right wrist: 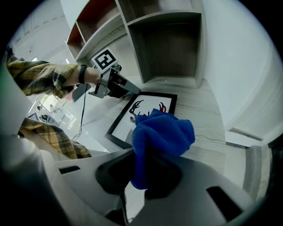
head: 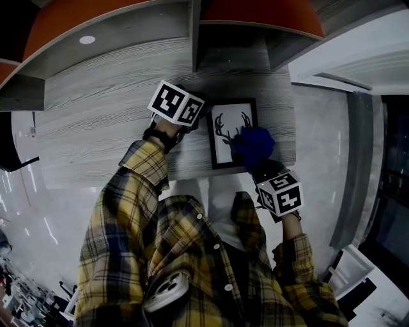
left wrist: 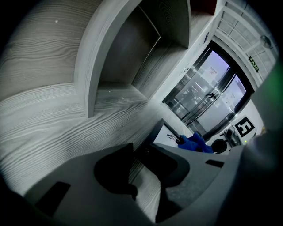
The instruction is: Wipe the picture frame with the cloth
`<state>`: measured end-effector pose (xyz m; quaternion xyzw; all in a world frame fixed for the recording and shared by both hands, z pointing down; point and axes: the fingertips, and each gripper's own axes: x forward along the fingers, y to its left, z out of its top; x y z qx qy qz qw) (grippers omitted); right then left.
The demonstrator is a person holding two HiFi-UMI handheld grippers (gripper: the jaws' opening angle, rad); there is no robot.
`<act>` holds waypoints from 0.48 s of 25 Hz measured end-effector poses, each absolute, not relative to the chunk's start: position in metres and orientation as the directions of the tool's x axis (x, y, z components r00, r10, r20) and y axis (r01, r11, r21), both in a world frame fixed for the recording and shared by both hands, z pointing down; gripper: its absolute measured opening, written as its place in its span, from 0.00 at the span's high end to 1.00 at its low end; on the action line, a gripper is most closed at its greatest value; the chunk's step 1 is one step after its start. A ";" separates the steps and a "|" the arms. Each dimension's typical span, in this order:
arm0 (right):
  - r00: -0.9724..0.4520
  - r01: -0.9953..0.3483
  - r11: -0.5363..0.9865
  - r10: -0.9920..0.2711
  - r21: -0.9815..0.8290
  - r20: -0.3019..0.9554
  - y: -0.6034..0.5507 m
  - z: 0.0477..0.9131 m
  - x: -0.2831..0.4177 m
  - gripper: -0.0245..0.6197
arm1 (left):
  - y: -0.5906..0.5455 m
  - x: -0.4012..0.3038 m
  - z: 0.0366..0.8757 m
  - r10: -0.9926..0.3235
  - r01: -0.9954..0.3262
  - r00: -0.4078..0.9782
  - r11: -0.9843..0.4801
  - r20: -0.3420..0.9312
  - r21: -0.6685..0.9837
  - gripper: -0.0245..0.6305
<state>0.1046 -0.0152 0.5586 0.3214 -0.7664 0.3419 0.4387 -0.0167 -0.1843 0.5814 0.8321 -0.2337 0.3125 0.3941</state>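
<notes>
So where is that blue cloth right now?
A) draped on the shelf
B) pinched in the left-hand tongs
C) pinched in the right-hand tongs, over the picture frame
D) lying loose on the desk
C: the blue cloth sits bunched between the right tongs, which are closed on it just over the picture frame.

Grey wood-grain desk (head: 96, 128) under open shelving (head: 195, 35) with orange panels (head: 255, 13).
</notes>
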 end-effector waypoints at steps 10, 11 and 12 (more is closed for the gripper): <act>-0.426 -0.797 0.530 -0.152 -0.290 0.892 0.010 0.558 0.111 0.88 | -0.185 -0.017 0.580 -0.156 -0.638 0.693 -0.587 0.704 0.498 0.80; -0.438 -0.797 0.524 -0.163 -0.299 0.884 0.009 0.555 0.111 0.88 | -0.185 -0.017 0.580 -0.169 -0.640 0.692 -0.594 0.702 0.488 0.80; -0.452 -0.798 0.519 -0.179 -0.307 0.874 0.007 0.550 0.110 0.88 | -0.184 -0.017 0.579 -0.184 -0.642 0.691 -0.601 0.699 0.476 0.80</act>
